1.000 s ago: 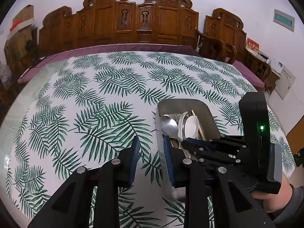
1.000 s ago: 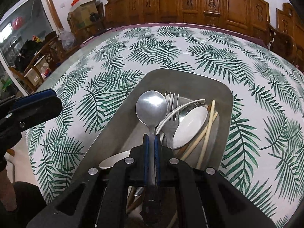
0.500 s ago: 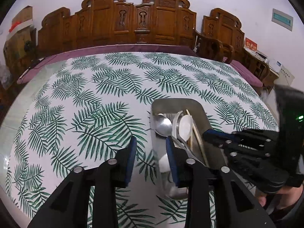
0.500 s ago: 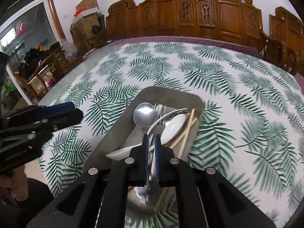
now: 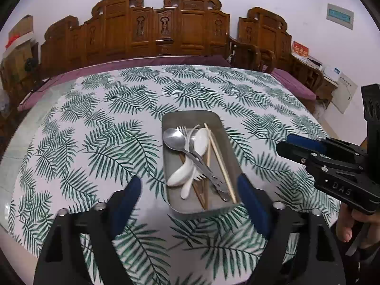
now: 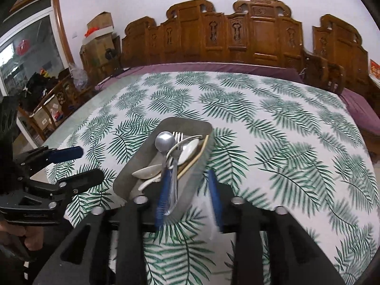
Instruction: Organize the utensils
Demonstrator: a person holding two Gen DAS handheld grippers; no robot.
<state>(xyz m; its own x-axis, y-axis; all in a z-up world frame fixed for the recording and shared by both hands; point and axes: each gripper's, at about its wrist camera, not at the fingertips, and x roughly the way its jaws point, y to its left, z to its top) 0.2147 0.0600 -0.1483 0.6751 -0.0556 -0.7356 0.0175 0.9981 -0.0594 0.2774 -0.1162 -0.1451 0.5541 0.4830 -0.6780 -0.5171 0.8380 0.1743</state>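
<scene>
Since the earlier frames, both claws have spread apart and drawn back from the metal tray [image 5: 198, 207], and the metal spoon [image 5: 174, 139] once pinched by the right claw [image 6: 188, 191] now lies released in the tray. Left claw [image 5: 190, 199]: released, its blue fingers [image 5: 125, 200] straddling the tray's near end. Right claw: released, empty, its blue pads blurred, just short of the tray's near corner. Tray contents: metal spoon, fork [image 5: 190, 146], white ceramic spoons [image 5: 201, 140], wooden chopsticks [image 5: 219, 161], heaped and crossing one another. Surface: the table [image 5: 95, 128], covered by a white cloth printed with green palm fronds, with a purple border at its far edge. Room: carved wooden chairs [image 5: 163, 30] ranged along a pale wall; cardboard boxes [image 6: 98, 32] and a glazed window [image 6: 26, 54] at left in the right wrist view.
</scene>
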